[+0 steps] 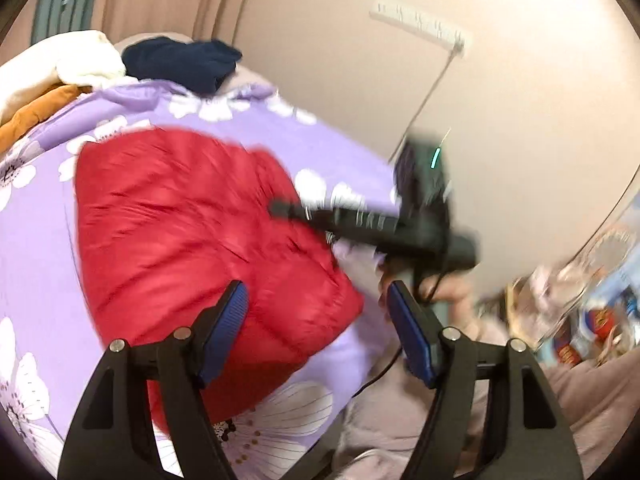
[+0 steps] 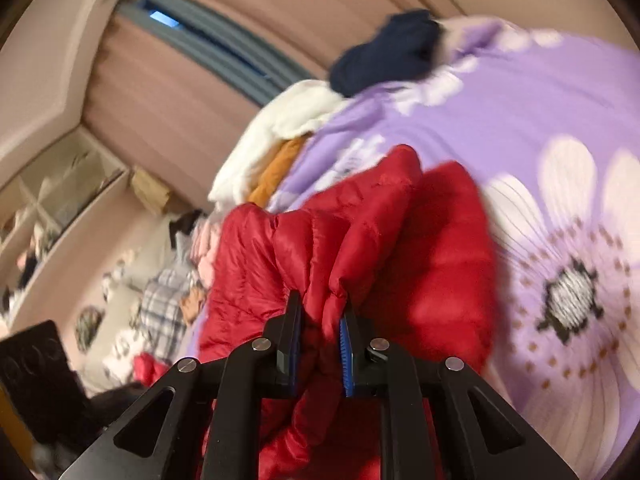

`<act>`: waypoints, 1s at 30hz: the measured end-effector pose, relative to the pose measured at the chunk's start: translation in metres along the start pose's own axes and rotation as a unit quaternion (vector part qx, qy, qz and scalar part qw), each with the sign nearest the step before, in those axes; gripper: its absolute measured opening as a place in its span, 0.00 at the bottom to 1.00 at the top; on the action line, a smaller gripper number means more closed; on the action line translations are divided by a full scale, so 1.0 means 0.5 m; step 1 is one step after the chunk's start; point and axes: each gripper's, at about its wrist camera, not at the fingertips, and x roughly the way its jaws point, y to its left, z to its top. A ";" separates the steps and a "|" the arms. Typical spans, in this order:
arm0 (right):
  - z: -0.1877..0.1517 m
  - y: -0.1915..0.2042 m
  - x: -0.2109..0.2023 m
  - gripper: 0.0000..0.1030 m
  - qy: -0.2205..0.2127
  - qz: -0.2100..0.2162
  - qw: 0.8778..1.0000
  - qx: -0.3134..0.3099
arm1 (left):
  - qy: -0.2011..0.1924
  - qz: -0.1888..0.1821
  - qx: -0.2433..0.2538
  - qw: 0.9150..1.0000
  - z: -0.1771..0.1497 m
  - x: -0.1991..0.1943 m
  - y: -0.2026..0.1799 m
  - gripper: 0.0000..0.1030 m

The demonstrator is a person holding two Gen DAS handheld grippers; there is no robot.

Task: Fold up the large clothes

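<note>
A red puffer jacket (image 1: pixel 192 232) lies on a purple flowered bedsheet (image 1: pixel 280 128). My left gripper (image 1: pixel 318 300) is open and empty, held just above the jacket's near right corner. My right gripper (image 2: pixel 320 312) is shut on a bunched fold of the red jacket (image 2: pixel 360 232) and lifts it off the sheet (image 2: pixel 540 120). In the left wrist view the right gripper (image 1: pixel 288 210) shows as a blurred black tool reaching over the jacket's right edge.
A navy garment (image 1: pixel 180 60), a white garment (image 1: pixel 52 68) and an orange one (image 1: pixel 36 112) are piled at the far end of the bed. A wall with a power strip (image 1: pixel 420 24) is at right. Clutter and shelves (image 2: pixel 60 200) stand beside the bed.
</note>
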 end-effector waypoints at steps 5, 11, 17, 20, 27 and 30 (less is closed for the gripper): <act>-0.018 -0.029 -0.005 0.17 -0.001 -0.016 1.000 0.013 | -0.033 0.039 -0.030 0.998 0.037 -0.017 0.046 0.69; -0.031 -0.024 -0.001 0.17 -0.003 -0.041 0.999 -0.002 | -0.017 0.077 -0.060 0.995 0.099 0.055 0.112 0.52; -0.043 -0.039 -0.009 0.17 -0.007 -0.041 0.999 0.002 | 0.007 0.107 -0.064 0.992 0.126 0.128 0.147 0.48; -0.046 -0.042 -0.002 0.17 -0.006 -0.045 0.999 0.001 | 0.063 0.126 -0.073 0.987 0.121 0.196 0.177 0.48; -0.043 -0.033 -0.033 0.23 -0.009 -0.045 0.999 0.009 | 0.094 0.131 -0.087 0.983 0.117 0.221 0.204 0.49; -0.038 0.000 -0.079 0.28 -0.039 -0.075 0.996 -0.020 | 0.088 0.138 -0.081 0.983 0.114 0.220 0.202 0.49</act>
